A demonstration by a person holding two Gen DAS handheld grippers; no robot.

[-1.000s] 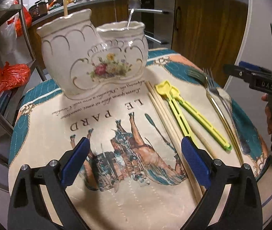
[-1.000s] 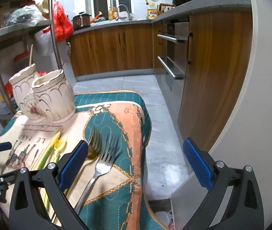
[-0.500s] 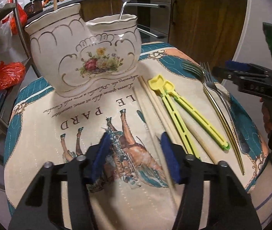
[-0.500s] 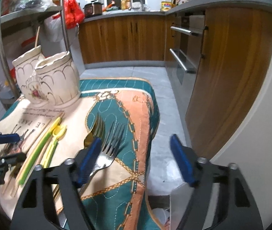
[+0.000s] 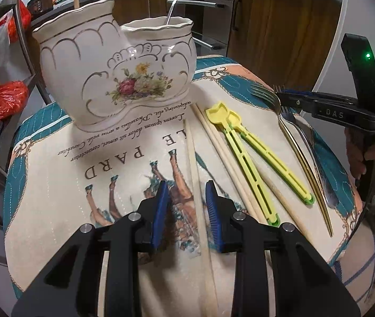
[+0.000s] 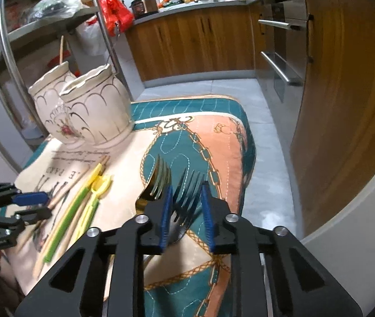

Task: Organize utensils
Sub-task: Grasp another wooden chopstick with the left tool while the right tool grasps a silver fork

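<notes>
Both grippers angle down over the utensils.
Left gripper (image 5: 187, 207) closing around a pale chopstick (image 5: 195, 174); right gripper (image 6: 186, 210) closing around the silver fork (image 6: 184, 198), pads apart.

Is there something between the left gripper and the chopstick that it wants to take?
Nothing visible. The chopstick already lies between the closing pads of the left gripper, on the cloth, apart from the other utensils.

Your left gripper (image 5: 186, 208) pitched downward, jaws closing around a chopstick (image 5: 193, 163), your right gripper (image 6: 186, 206) angled down, jaws closing astride a silver fork (image 6: 187, 192)
</notes>
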